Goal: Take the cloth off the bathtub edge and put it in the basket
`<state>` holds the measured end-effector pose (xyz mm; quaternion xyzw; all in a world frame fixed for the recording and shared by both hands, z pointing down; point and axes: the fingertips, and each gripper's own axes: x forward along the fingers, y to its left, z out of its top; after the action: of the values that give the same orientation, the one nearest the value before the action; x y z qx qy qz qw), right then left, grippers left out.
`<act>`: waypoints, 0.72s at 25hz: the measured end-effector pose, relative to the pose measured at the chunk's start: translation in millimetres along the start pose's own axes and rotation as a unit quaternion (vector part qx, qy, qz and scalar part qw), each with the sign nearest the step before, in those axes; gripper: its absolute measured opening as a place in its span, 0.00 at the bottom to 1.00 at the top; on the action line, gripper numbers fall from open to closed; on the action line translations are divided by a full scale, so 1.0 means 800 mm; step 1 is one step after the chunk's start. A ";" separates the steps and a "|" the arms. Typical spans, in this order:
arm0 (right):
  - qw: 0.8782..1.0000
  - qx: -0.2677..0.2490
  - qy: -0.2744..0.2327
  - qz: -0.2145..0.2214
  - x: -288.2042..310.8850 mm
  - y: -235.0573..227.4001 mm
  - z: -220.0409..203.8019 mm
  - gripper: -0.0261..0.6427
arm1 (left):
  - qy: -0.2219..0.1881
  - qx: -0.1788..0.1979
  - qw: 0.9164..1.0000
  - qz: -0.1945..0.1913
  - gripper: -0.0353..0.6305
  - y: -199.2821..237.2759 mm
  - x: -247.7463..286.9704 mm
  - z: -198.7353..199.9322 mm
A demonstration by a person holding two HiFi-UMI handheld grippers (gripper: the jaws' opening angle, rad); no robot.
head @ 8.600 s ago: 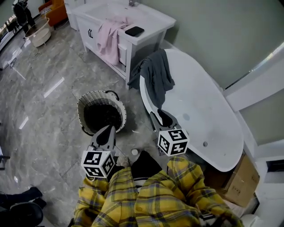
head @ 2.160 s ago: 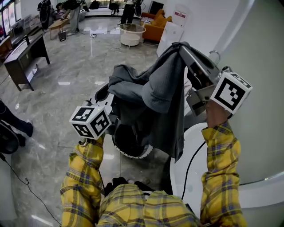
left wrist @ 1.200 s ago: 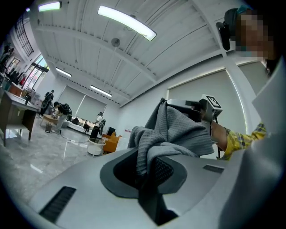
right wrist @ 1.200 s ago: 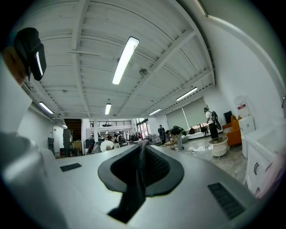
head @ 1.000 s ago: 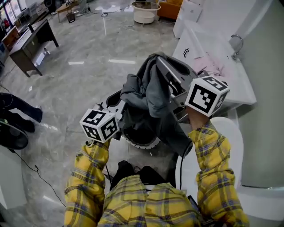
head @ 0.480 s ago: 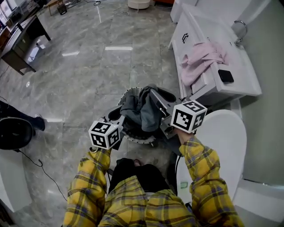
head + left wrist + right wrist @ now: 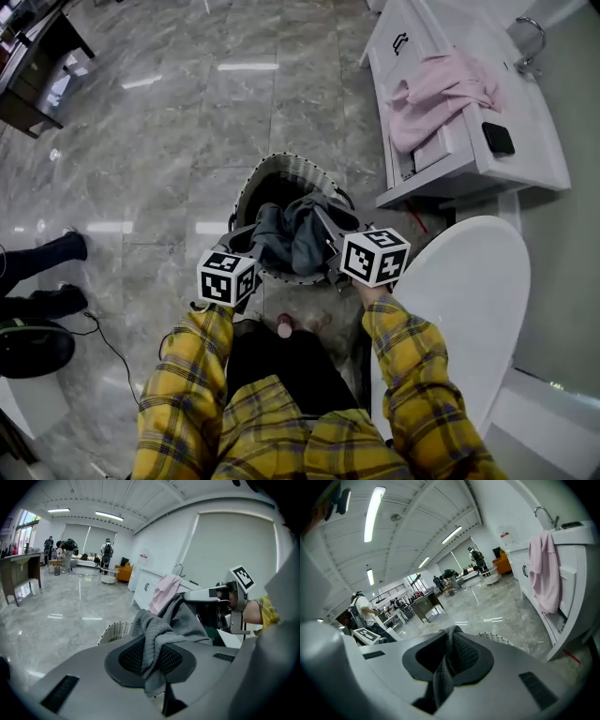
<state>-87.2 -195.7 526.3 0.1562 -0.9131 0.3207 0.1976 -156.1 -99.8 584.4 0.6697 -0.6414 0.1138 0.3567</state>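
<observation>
The grey cloth (image 7: 291,236) hangs bunched between both grippers, low over the round wicker basket (image 7: 261,178) on the floor. My left gripper (image 7: 246,246) is shut on one fold of the cloth (image 7: 154,639). My right gripper (image 7: 322,217) is shut on another fold of the cloth (image 7: 445,670). In the left gripper view the right gripper (image 7: 197,593) holds the cloth's far end just beyond mine. The white bathtub (image 7: 469,300) lies to the right, its edge bare in the head view.
A white vanity (image 7: 469,103) with a pink towel (image 7: 436,84) and a black phone (image 7: 498,138) stands at the upper right. A small bottle (image 7: 285,325) stands on the marble floor by my legs. A person's dark shoes (image 7: 42,272) are at the far left.
Both grippers have come down with the cloth from chest height to just above the basket. The cloth now sits bunched inside the basket's rim.
</observation>
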 end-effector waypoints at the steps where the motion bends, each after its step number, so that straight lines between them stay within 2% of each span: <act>1: 1.000 0.002 0.008 -0.006 0.004 -0.008 -0.014 0.12 | 0.013 0.002 1.000 0.006 0.12 0.004 0.006 -0.012; 8: 0.997 0.008 0.065 -0.040 0.038 -0.045 -0.096 0.12 | 0.071 -0.016 0.996 0.043 0.12 0.029 0.038 -0.074; 11: 0.995 0.011 0.081 -0.055 0.048 -0.059 -0.121 0.12 | 0.103 -0.008 0.993 0.050 0.13 0.031 0.052 -0.099; 14: 0.992 -0.012 0.106 -0.070 0.057 -0.071 -0.143 0.12 | 0.133 0.002 0.990 0.051 0.15 0.034 0.064 -0.120; 16: 0.988 -0.040 0.130 -0.079 0.062 -0.077 -0.156 0.18 | 0.146 0.008 0.988 0.054 0.22 0.038 0.068 -0.127; 18: 0.983 -0.060 0.148 -0.084 0.064 -0.081 -0.168 0.33 | 0.149 0.011 0.987 0.055 0.27 0.040 0.070 -0.131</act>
<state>-70.2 -165.3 680.3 0.1711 -0.8749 0.2667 0.3663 -145.7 -75.8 704.6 0.6125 -0.6156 0.2389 0.4346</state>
